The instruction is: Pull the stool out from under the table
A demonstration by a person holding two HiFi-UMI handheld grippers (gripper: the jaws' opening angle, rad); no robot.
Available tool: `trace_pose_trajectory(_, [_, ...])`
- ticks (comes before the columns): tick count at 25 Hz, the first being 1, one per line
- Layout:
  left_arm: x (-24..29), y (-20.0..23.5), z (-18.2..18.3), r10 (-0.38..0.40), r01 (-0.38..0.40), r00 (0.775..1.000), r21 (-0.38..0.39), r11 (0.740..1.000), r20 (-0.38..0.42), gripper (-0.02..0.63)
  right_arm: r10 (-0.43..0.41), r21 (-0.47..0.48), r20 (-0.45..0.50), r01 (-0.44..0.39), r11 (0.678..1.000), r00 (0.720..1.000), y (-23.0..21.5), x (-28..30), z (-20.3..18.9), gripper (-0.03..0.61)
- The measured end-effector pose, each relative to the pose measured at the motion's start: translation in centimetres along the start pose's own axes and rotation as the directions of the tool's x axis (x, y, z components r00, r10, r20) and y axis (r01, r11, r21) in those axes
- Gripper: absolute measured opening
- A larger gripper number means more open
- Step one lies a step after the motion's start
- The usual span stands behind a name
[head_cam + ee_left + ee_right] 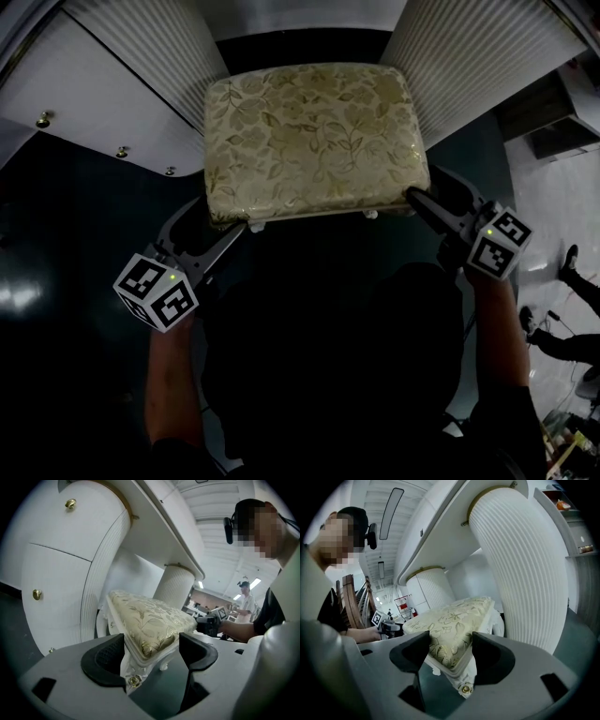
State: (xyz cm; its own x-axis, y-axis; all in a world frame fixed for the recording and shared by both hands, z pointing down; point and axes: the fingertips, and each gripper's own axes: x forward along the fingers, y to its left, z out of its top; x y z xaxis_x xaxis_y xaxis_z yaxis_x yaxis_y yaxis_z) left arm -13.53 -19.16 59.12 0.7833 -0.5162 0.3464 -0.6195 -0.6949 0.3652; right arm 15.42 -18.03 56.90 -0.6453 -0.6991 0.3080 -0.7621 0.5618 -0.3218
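Note:
The stool (pixel 309 141) has a gold floral cushion on a white frame and stands between the two ribbed white pedestals of the table (pixel 469 66); its far edge lies under the tabletop. My left gripper (pixel 225 225) holds the stool's near left corner, with the cushion corner (pixel 150 620) filling the gap between its jaws (pixel 152 651). My right gripper (pixel 419 197) holds the near right corner in the same way, jaws (pixel 450 648) wide and pressed on the cushion (pixel 454 620) and frame. A gold stud on each corner leg shows below the jaws.
The left pedestal (pixel 122 84) has drawers with gold knobs (pixel 43 121). The right pedestal (pixel 525 564) stands close beside the stool. The floor (pixel 56 281) is dark and glossy. A second person (pixel 243 599) stands far back, and someone's feet (pixel 572 262) show at the right edge.

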Motion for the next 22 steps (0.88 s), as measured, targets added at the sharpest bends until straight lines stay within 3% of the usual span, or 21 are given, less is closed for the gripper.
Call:
trace_pose_trajectory(3, [-0.2, -0.2, -0.2, -0.015, 0.017, 0.999, 0.044, 0.999, -0.048, 0.36, -0.011, 0.009, 0.012, 0.011, 1.0, 1.0, 0.1, 0.0, 0.0, 0.267])
trace_pose_trajectory(6, [-0.1, -0.1, -0.1, -0.006, 0.008, 0.999, 0.051, 0.999, -0.049, 0.359, -0.019, -0.001, 0.022, 0.019, 1.0, 1.0, 0.2, 0.0, 0.1, 0.265])
trace_pose_trajectory(12, [0.5, 0.3, 0.6, 0.016, -0.024, 0.996, -0.087, 0.996, -0.088, 0.365, -0.056, 0.031, -0.059, 0.058, 0.998, 0.997, 0.2, 0.2, 0.2, 0.264])
trace_pose_trajectory(17, [0.5, 0.6, 1.1, 0.003, -0.033, 0.992, -0.225, 0.974, -0.13, 0.364, -0.096, 0.074, -0.17, 0.11, 0.991, 0.981, 0.0, 0.4, 0.0, 0.264])
trace_pose_trajectory(22, [0.6, 0.6, 1.0, 0.04, -0.097, 0.956, -0.186, 0.978, -0.289, 0.365, -0.119, 0.108, -0.252, 0.15, 0.983, 0.96, 0.4, 1.1, 0.3, 0.264])
